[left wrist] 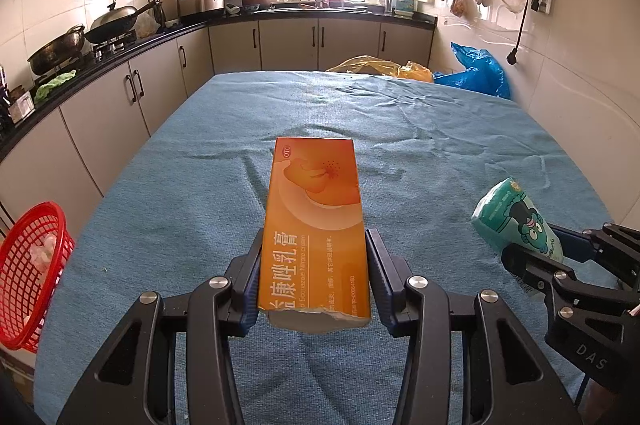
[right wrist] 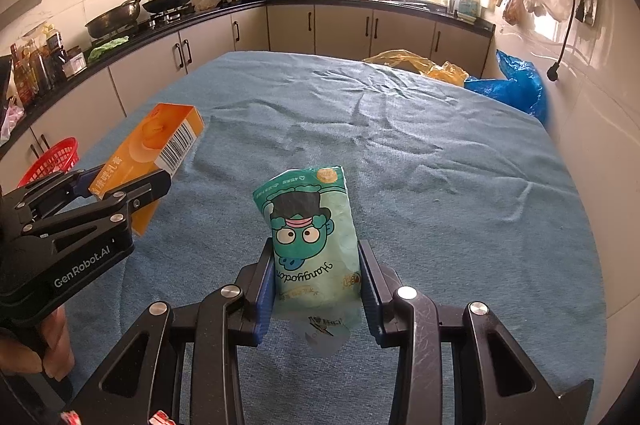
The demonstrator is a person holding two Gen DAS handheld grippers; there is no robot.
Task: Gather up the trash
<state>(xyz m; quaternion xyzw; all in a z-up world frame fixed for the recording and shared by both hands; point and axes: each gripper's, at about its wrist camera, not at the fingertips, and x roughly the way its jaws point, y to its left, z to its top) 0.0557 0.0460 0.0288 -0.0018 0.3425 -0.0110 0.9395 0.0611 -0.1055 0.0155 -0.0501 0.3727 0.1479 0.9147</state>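
Closest in, the black two-finger left gripper (left wrist: 314, 257) reaches level and forward over the blue cloth-covered table (left wrist: 440, 145), its fingers clamped on the long sides of a flat orange cardboard medicine box (left wrist: 314, 225). The box is held off the cloth with its long axis running straight ahead along the fingers, its printed face up and its far end pointing toward the window side of the kitchen; the torn end sits back between the fingers.

To the right of it, the black two-finger right gripper (right wrist: 318, 267) is held in much the same pose, level and pointing across the table, and it is closed on a soft pale-green plastic pack with a cartoon face (right wrist: 314, 245). The pack stands lengthwise along the fingers, its far end tipped up and away, the cartoon facing upward, clear of the cloth.

In the right wrist view the left gripper (right wrist: 124, 187) sits to the left of the pack, angled slightly inward, and the orange box (right wrist: 160, 153) shows a barcode on its side.

A red plastic mesh basket (left wrist: 34, 277) sits off the table's left edge, beside the left gripper. At the table's far right corner lie a crumpled yellow plastic bag (left wrist: 380, 67) and a blue plastic bag (left wrist: 478, 73), side by side.
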